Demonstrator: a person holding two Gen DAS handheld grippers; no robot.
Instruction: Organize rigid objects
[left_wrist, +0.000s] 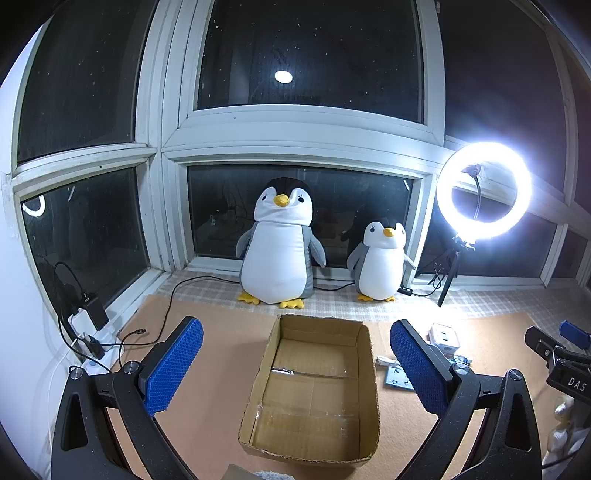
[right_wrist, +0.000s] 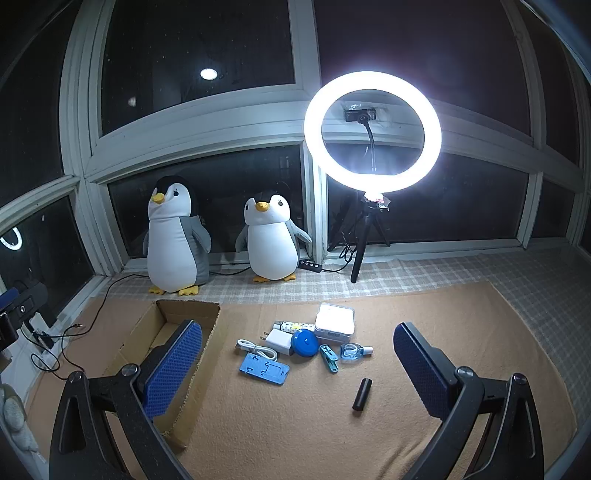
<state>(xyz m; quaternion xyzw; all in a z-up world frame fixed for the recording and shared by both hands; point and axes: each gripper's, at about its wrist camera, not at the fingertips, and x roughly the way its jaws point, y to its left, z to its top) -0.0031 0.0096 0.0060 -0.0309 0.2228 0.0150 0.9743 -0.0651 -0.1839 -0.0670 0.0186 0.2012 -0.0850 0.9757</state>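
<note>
An open cardboard box (left_wrist: 364, 373) lies empty on the tan mat, straight ahead of my left gripper (left_wrist: 295, 365), which is open and holds nothing. In the right wrist view the box (right_wrist: 192, 310) sits at the left. My right gripper (right_wrist: 297, 365) is open above a cluster of small items: a white square case (right_wrist: 335, 322), a white charger (right_wrist: 279, 340), a white cable (right_wrist: 255, 349), a blue round tape (right_wrist: 305, 343), a blue phone stand (right_wrist: 264, 367), a teal clip (right_wrist: 328, 357), a small clear bottle (right_wrist: 352, 350) and a black cylinder (right_wrist: 362, 394).
Two plush penguins (right_wrist: 175, 240) (right_wrist: 271, 240) stand by the window. A lit ring light on a tripod (right_wrist: 371, 133) stands at the back right. A power strip with cables (left_wrist: 88, 332) lies at the left edge. Checked cloth (right_wrist: 443, 273) borders the mat.
</note>
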